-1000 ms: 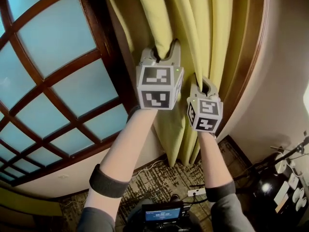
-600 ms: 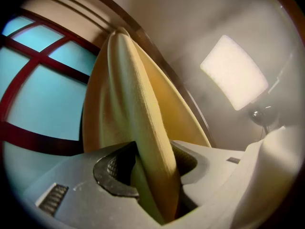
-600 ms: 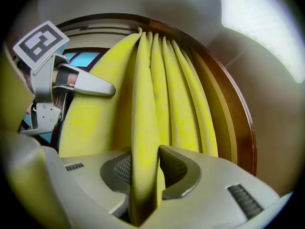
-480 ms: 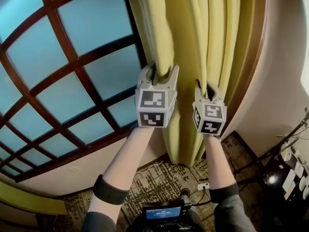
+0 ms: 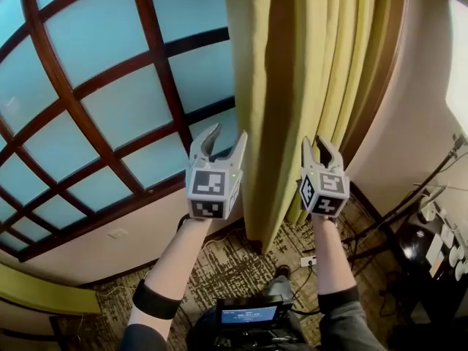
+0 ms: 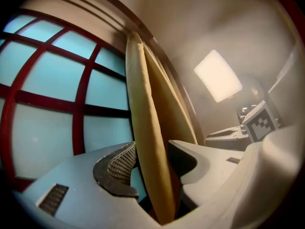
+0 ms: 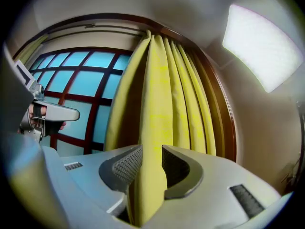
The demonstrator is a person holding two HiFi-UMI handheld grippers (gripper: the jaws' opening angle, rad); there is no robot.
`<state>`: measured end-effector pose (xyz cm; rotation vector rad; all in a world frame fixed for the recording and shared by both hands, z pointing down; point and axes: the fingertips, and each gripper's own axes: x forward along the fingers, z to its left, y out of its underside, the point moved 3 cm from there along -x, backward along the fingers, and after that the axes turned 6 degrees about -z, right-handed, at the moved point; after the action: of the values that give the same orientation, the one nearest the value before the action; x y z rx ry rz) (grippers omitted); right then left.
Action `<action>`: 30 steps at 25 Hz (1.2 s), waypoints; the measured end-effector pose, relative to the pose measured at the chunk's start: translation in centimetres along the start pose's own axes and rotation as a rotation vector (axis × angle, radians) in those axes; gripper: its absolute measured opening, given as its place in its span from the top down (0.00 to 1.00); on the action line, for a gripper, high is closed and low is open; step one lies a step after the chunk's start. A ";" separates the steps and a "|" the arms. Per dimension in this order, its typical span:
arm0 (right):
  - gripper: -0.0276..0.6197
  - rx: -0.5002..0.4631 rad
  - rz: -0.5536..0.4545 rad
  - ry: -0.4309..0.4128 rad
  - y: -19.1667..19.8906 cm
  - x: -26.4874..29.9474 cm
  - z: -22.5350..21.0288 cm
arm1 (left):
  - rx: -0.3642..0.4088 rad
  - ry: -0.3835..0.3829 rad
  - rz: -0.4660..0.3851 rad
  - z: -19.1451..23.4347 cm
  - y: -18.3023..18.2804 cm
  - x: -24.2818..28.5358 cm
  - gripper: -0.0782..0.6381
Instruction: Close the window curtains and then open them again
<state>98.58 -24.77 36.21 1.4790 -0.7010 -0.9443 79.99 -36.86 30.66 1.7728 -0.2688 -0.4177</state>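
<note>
Grey-white left gripper (image 5: 225, 134): jaws have just been opening, now about half apart; leading fold of yellow curtain (image 5: 292, 86) hangs loose in gap, beside ribbed pad (image 6: 119, 163), clear of other jaw. Right gripper (image 5: 322, 147): jaws also just opening, gap narrower; inner fold between pads (image 7: 126, 168), not pinched. Beyond: curtain gathered at right edge of window (image 5: 110, 108), blue panes (image 5: 194, 6) showing left of it.
</note>
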 end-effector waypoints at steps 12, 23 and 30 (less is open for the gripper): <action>0.94 0.024 0.241 -0.272 9.4 -9.4 8.2 | -0.067 -0.158 0.204 2.3 10.0 -15.3 0.90; 0.94 0.094 0.342 -0.589 14.1 -13.9 16.3 | -0.137 -0.396 0.376 1.6 15.5 -27.9 0.90; 0.94 0.111 0.373 -0.669 15.4 -15.5 20.3 | -0.154 -0.544 0.413 3.5 15.5 -35.8 0.90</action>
<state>74.86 -23.67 54.21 1.0526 -1.4777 -1.1187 46.66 -29.44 49.86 1.3786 -0.9426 -0.5952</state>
